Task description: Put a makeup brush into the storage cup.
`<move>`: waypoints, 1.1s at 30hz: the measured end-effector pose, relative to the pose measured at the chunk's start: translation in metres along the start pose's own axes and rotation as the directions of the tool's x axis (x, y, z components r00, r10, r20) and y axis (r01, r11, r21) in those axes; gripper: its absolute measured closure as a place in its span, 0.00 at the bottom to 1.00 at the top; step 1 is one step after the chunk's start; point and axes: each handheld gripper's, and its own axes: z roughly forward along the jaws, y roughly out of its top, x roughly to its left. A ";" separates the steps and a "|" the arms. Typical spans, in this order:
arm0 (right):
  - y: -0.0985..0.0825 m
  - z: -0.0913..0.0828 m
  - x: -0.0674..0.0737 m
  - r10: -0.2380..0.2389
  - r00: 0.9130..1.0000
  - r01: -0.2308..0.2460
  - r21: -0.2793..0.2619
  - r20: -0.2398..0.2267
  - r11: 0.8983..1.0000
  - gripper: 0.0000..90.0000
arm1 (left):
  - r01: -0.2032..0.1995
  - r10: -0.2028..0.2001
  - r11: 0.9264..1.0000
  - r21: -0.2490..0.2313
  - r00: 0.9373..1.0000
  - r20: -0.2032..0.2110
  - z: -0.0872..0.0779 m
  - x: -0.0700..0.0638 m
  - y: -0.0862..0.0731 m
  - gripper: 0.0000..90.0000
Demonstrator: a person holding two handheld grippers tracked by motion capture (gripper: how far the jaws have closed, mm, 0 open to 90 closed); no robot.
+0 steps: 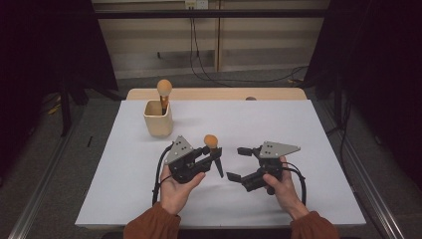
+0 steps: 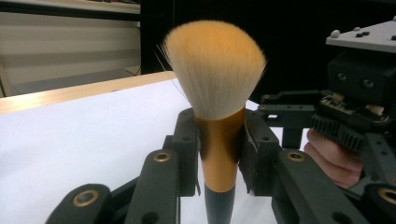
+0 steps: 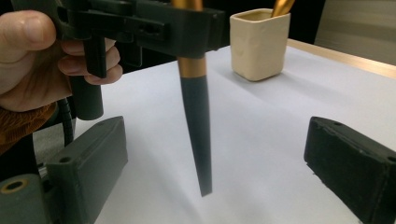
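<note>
**Left gripper holds a brush, right gripper lets go**

The left gripper (image 1: 208,152) squeezes a makeup brush (image 1: 214,152) between its two black jaws. The jaws press on the gold part of the handle, just under the fluffy orange hair. The brush stands almost straight up. Its hair points up and its thin black tail points down. The tail hangs above the white table (image 1: 124,164) and does not touch it.

In the left gripper view, the brush (image 2: 218,107) sits right in the middle, with one jaw tight on each side of it.

The right gripper (image 1: 238,163) is just beside the brush, on the right. Its jaws are spread wide apart and nothing is between them. They are not touching the brush. In the right gripper view, the two black pads (image 3: 348,158) stand far from each other, and the dark tail of the brush (image 3: 198,121) hangs in front of them.

A cream cup (image 1: 158,119) stands far back on the left part of the table. A second brush (image 1: 164,92) stands in the cup with its orange hair on top.

A person's hand holds each gripper. The sleeves are rust orange.
</note>
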 end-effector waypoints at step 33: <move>-0.036 -0.070 -0.005 0.066 0.952 -0.040 -0.091 0.300 0.995 0.00 | 0.012 -0.013 1.000 -0.008 0.997 -0.081 -0.041 0.036 0.022 0.78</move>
